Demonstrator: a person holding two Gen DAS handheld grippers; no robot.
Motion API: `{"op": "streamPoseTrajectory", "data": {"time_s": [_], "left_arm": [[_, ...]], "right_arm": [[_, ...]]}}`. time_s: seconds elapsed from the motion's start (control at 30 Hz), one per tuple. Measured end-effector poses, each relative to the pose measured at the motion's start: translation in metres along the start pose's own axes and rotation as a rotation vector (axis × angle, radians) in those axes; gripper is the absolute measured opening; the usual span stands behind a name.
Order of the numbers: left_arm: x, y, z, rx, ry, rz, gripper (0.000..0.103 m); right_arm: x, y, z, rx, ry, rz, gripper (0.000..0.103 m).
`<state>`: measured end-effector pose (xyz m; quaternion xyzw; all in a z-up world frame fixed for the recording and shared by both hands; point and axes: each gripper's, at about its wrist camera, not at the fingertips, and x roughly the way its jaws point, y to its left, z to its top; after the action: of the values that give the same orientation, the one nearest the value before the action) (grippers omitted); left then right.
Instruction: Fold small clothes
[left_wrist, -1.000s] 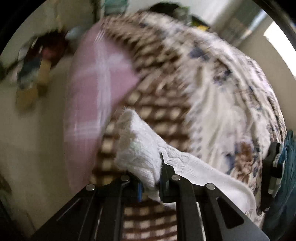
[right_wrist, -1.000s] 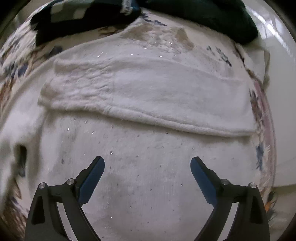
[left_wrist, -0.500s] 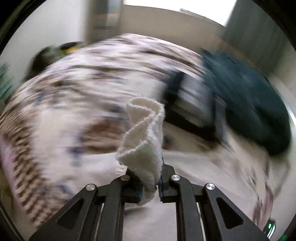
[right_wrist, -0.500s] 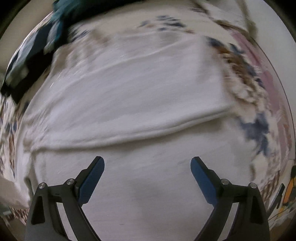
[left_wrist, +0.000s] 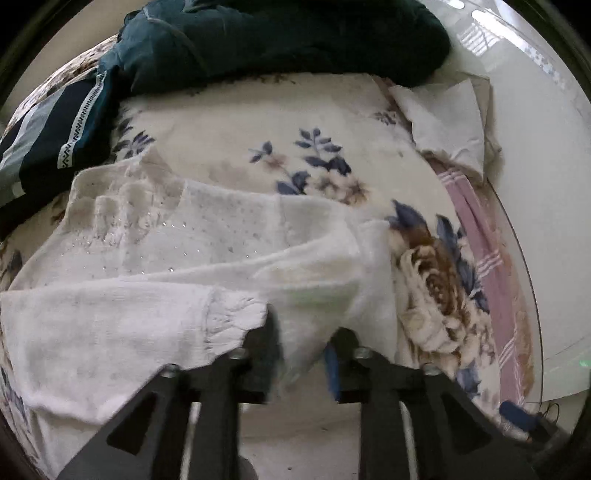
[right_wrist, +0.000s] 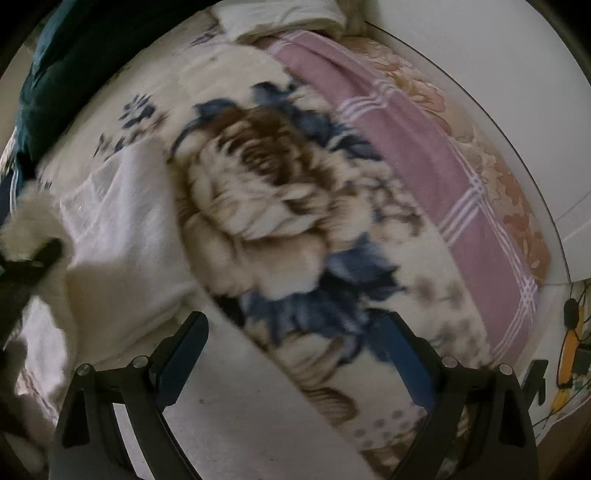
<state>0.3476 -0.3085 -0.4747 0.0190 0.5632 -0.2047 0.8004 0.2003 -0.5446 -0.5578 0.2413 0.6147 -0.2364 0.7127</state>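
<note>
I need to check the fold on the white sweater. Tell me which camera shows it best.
The left wrist view: the white sweater fills its middle, sleeve laid across the body, the left gripper at its cuff. The right wrist view catches only a blurred edge at far left, beside the floral blanket.

Items: 1 white sweater (left_wrist: 155, 266), 1 floral blanket (left_wrist: 280, 140), 1 dk-green garment (left_wrist: 280, 37), 2 grippers (left_wrist: 301, 345) (right_wrist: 295, 343).

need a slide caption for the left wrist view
Left gripper pinches a white knit sweater sleeve across its body on a floral blanket, dark clothes piled behind.
</note>
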Motion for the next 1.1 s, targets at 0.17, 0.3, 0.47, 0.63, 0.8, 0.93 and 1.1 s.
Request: {"op": "streamPoseTrajectory", "data": {"time_s": [0.17, 0.3, 0.47, 0.63, 0.8, 0.93, 1.1], "left_arm": [[-0.042, 0.056, 0.001, -0.138, -0.067, -0.001, 0.088], [-0.085, 0.14, -0.014, -0.257, -0.133, 0.19, 0.088], [-0.078, 0.229, -0.042, -0.349, -0.057, 0.439, 0.088], [-0.054, 0.287, -0.062, -0.436, 0.013, 0.521, 0.088], [-0.055, 0.316, -0.067, -0.51, -0.01, 0.502, 0.088], [-0.043, 0.33, -0.063, -0.507, -0.002, 0.48, 0.088], [-0.022, 0.352, -0.061, -0.489, 0.05, 0.436, 0.09]], "right_arm": [[-0.02, -0.004, 0.011, -0.019, 0.007, 0.112, 0.096], [-0.029, 0.025, 0.02, -0.025, -0.006, 0.282, 0.091], [-0.001, 0.091, 0.032, -0.083, 0.067, 0.398, 0.072], [0.047, 0.142, 0.034, -0.16, 0.138, 0.351, 0.013], [0.017, 0.161, 0.028, -0.254, -0.072, 0.235, 0.009], [0.009, 0.149, 0.037, -0.236, -0.091, 0.178, 0.009], [0.031, 0.155, 0.027, -0.318, 0.005, 0.037, 0.009]]}}
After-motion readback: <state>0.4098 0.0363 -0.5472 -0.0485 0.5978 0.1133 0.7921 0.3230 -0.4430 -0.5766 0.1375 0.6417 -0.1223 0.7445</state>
